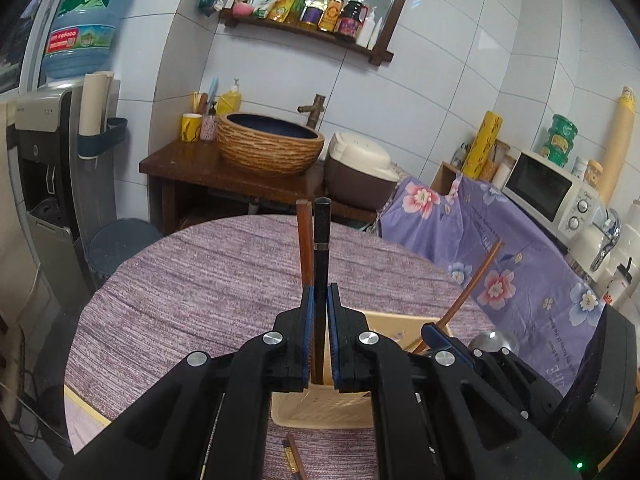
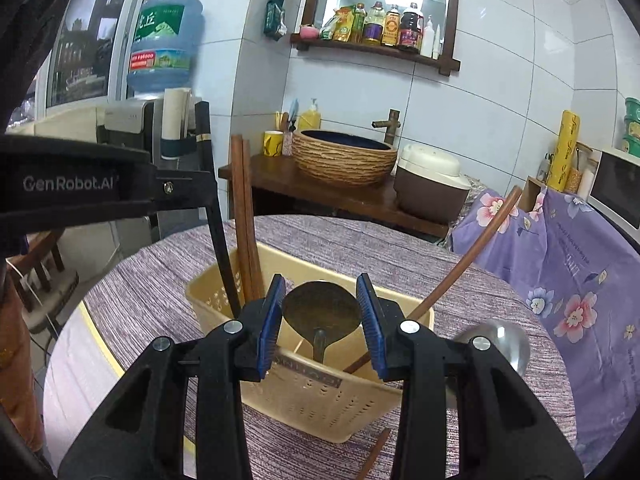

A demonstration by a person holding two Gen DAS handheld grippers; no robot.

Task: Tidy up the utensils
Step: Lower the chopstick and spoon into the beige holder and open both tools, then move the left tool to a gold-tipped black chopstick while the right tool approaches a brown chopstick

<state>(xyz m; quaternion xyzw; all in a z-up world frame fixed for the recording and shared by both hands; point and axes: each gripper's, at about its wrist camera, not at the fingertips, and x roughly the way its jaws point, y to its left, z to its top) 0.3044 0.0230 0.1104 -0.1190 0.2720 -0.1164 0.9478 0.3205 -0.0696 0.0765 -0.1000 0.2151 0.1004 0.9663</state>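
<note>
My left gripper (image 1: 319, 294) is shut on a black chopstick (image 1: 321, 248) that stands upright over the cream perforated utensil basket (image 1: 320, 412); a brown chopstick (image 1: 305, 244) stands just behind it. In the right wrist view the basket (image 2: 312, 396) holds the black chopstick (image 2: 218, 232), two brown chopsticks (image 2: 243, 216), a leaning brown chopstick (image 2: 472, 252) and a metal ladle (image 2: 322, 312). My right gripper (image 2: 321, 300) is open, its fingers either side of the ladle bowl. The left gripper (image 2: 176, 188) shows at the left of that view.
The basket stands on a round table with a purple cloth (image 2: 360, 248). A loose chopstick (image 2: 374, 456) lies in front of the basket, and a steel ladle (image 2: 500, 344) lies to its right. A wooden washstand with a bowl sink (image 2: 344, 160) and a rice cooker (image 2: 432, 184) stand behind.
</note>
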